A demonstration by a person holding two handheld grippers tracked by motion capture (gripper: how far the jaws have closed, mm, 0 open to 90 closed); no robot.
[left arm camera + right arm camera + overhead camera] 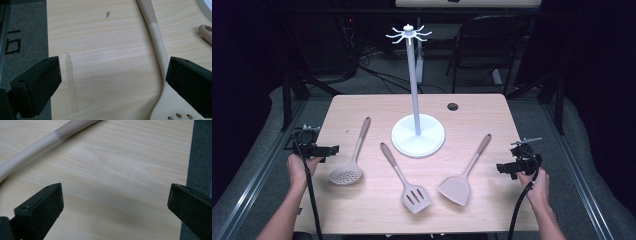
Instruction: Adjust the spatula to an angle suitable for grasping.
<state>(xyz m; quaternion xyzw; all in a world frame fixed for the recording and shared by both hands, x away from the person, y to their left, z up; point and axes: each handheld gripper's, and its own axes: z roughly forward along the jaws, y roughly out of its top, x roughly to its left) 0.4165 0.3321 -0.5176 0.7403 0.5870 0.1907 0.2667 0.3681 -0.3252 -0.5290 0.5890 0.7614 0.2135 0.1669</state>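
Observation:
Three beige utensils lie on the wooden table [362, 215]: a perforated skimmer [352, 162] at the left, a slotted spatula [404, 180] in the middle, and a solid turner [464, 175] at the right. Behind them stands a white hook stand [417, 135]. My left gripper [331, 149] hovers at the table's left edge, open and holding nothing. Its own view has the left gripper [112, 71] over bare wood, with the skimmer's handle [158, 42] running just inside the right jaw. My right gripper [503, 168] is open beside the turner. The right gripper [115, 196] has bare wood between its jaws, and the turner's handle [47, 141] lies beyond them.
A round cable hole [452, 106] sits at the table's back right. A chair [492, 45] and cables lie on the floor behind. Grey floor [200, 152] borders the table's right edge, and a metal frame rail [257, 170] runs along the left.

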